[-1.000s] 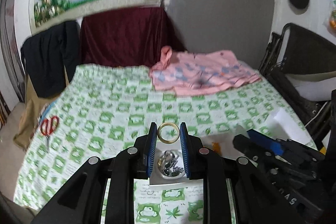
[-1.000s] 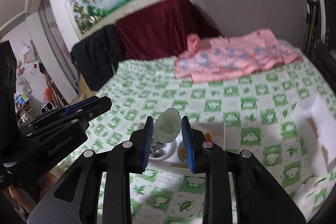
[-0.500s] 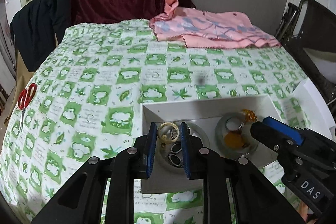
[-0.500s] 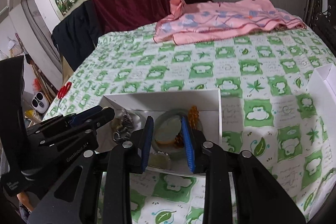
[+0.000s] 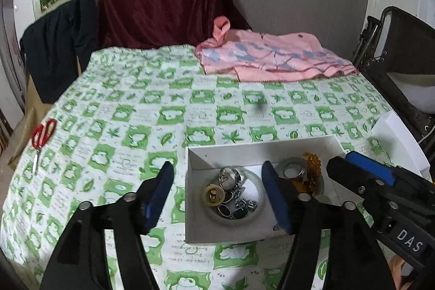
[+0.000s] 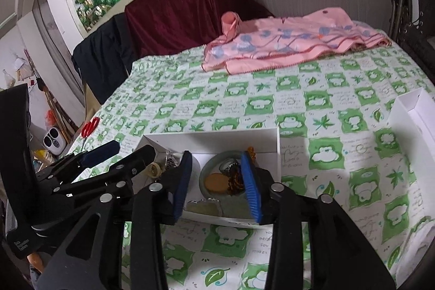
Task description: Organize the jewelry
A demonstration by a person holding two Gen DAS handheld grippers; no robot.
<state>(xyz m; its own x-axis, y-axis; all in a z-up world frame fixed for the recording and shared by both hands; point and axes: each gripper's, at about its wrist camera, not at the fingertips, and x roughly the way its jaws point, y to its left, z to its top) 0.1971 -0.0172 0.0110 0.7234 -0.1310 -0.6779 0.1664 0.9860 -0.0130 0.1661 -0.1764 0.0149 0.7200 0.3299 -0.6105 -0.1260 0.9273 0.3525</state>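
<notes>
Red-handled scissors [image 5: 40,137] lie at the left edge of the green-and-white checked bedspread [image 5: 152,110]; a rumpled pink blanket [image 5: 272,59] lies across its far end.

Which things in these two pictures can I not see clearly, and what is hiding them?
- Left wrist view: the right side of the white box is hidden behind the left hand-held gripper and the right hand-held gripper.
- Right wrist view: the pale piece at the box's near edge is blurred.
- Right wrist view: the second white box is cut off by the edge.
</notes>
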